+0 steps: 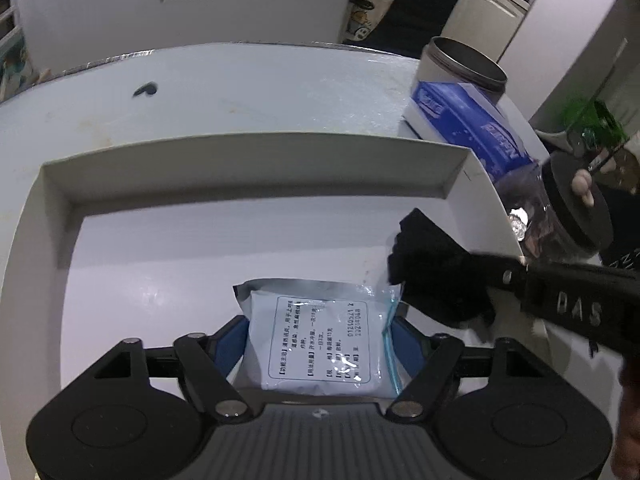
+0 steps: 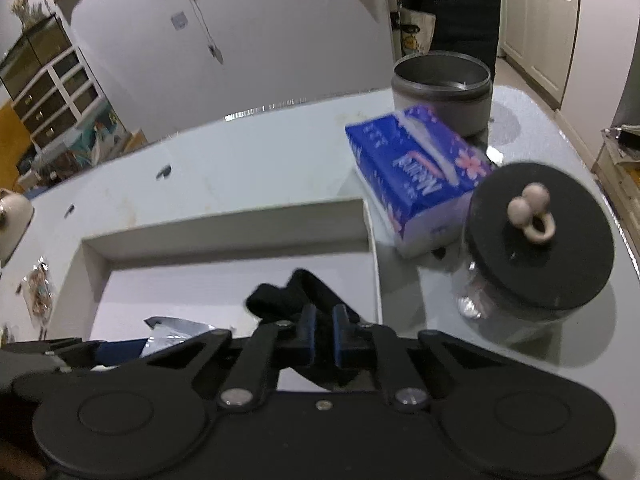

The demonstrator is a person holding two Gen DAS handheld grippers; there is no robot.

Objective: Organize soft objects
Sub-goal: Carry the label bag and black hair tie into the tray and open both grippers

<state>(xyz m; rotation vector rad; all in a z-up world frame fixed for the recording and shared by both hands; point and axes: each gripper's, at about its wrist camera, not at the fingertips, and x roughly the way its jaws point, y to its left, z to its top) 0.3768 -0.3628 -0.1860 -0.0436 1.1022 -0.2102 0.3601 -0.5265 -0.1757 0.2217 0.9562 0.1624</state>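
Pinching a limp black cloth [image 2: 280, 300], the right gripper [image 2: 324, 336] has its blue-padded fingers [image 2: 308, 334] drawn together on the dark knit fabric, which bunches into soft folds above the tray floor. From the left wrist view the same cloth [image 1: 436, 268] hangs as a crumpled, matte lump at the end of the right gripper's black arm, over the tray's right side.

The left gripper [image 1: 320, 340] holds a pouch [image 1: 316, 344] between its blue pads, one at each side edge; the jaws stand wide, closed on it. The pouch is a flat, glossy plastic bag, pale and rectangular, with a printed label and a blue zip strip along one edge. It sits low in the tray [image 1: 256, 168], a shallow white box with straight, smooth walls.

Outward, on the pale glossy surface [image 2: 248, 160], a blue tissue pack [image 2: 416, 176] lies just beside the tray's far right corner, soft-sided and block-shaped. Behind it stands a round grey tin [image 2: 442, 92], open-topped and dull metal. Near the pack is a clear jar [image 2: 536, 248] with a flat black round lid and a beige knob.
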